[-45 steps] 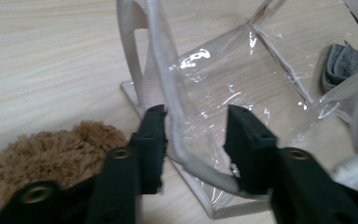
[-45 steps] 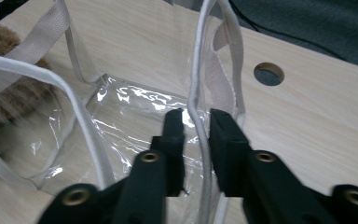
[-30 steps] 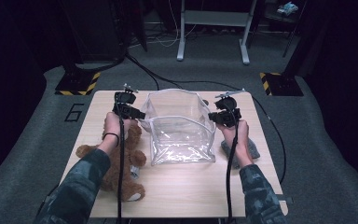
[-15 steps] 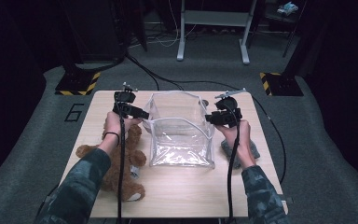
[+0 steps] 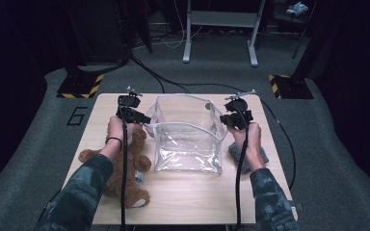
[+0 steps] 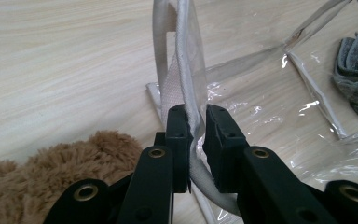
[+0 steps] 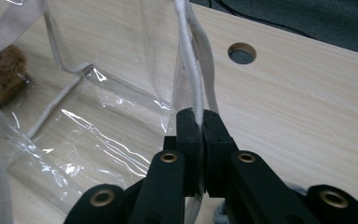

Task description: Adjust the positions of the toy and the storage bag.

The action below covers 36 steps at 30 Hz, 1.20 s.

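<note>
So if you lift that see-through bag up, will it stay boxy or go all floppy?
Probably floppy. The clear bag has thin, crinkled plastic walls that already bow between the left gripper and the right gripper, which pinch its white rim. It looks empty, so likely light. The shiny plastic may be slippery, but the cloth-like trim should help the hold.

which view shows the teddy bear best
The high view: the teddy bear lies whole on the table, left of the clear bag. The left gripper view catches just brown fur at the bottom left; the right gripper view a scrap through the bag.
</note>
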Each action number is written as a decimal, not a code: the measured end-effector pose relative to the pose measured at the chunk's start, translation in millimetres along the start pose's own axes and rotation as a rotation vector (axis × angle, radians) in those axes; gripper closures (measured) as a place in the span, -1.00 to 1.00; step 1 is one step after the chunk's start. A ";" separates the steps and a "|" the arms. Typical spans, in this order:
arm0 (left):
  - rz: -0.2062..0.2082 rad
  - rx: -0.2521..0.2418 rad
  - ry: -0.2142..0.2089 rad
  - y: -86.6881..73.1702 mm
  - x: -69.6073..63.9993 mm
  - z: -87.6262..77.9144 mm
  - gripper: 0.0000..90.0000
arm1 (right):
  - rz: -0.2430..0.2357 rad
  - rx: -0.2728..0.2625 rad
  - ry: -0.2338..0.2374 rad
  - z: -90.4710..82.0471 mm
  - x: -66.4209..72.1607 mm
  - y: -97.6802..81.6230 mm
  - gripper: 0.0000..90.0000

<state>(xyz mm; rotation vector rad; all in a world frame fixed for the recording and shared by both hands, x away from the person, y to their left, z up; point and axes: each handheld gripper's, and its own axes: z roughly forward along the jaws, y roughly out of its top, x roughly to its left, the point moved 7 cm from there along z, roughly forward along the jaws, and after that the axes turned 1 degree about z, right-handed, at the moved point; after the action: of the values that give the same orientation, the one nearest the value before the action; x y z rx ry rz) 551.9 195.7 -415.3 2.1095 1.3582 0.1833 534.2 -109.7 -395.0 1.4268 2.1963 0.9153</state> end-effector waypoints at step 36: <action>-0.075 -0.162 0.097 -29.7 23.2 -55.4 -0.89 | 0.082 -0.192 0.062 -57.6 -21.3 -88.5 -0.86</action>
<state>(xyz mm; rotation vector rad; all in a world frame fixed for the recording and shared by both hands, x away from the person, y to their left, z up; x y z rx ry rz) 515.9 247.4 -392.4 1.9344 1.4269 0.3567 448.8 -172.1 -415.3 1.4223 2.0424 1.1793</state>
